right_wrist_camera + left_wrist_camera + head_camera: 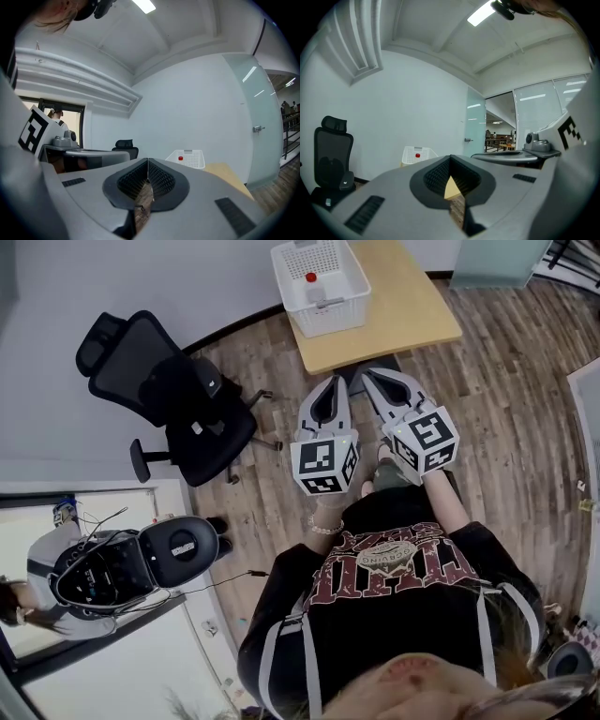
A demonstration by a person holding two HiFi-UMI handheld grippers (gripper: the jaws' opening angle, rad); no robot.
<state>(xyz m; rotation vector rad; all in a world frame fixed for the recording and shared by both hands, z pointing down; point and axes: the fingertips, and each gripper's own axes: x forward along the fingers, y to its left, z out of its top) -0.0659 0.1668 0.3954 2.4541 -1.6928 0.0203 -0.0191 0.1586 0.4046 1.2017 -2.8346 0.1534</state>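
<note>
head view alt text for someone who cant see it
A person in a black shirt holds the grey left claw and right claw, both shut, toward a light wooden table bearing a white perforated plastic basket. A black office chair stands left.

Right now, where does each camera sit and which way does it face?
Head view: on the person's head, facing steeply down at left gripper, right gripper, wooden table; black shirt shows.
Left gripper view: on the left gripper, along its shut jaws toward the white basket.
Right gripper view: on the right gripper, along its shut jaws toward that basket.
Shared: both gripper views catch the basket and office chair.
</note>
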